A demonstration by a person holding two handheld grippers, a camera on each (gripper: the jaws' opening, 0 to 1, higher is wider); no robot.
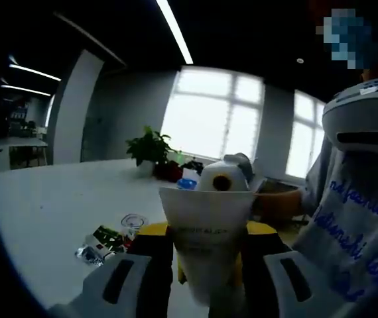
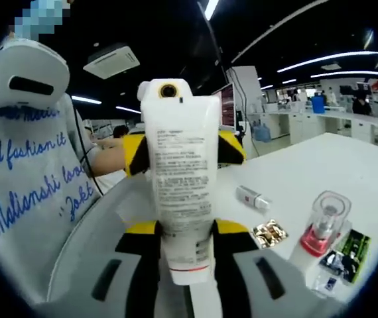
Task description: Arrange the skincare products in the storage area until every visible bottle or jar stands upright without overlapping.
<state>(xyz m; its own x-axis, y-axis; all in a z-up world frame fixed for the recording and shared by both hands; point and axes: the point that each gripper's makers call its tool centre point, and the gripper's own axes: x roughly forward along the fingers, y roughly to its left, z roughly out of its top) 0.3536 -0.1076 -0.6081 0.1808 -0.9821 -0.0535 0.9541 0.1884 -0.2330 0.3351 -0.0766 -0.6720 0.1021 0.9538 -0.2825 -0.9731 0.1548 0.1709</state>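
A white tube (image 2: 178, 182) was held in the air between both hand-held grippers, well above the table (image 2: 308, 169). The right hand-held gripper (image 2: 186, 255) was clamped on the tube's narrow end, its jaws pressing each side. The left hand-held gripper (image 1: 209, 271) was clamped on the other end, where the tube (image 1: 207, 232) looked wide and flat. Each view also caught the other gripper's yellow-and-black front just behind the tube.

On the table, to the right in the right gripper view, stood a clear bottle (image 2: 324, 222) on a pink base, upright. Near it lay a small white tube (image 2: 252, 197) on its side, a gold packet (image 2: 269, 232) and dark sachets (image 2: 345, 255). A plant (image 1: 150, 149) sat at the far side in the left gripper view.

The step in hand seemed to be carrying the tube. Next, one gripper would probably have to let go, so the other could set the tube upright on a bare spot, apart from the bottle.
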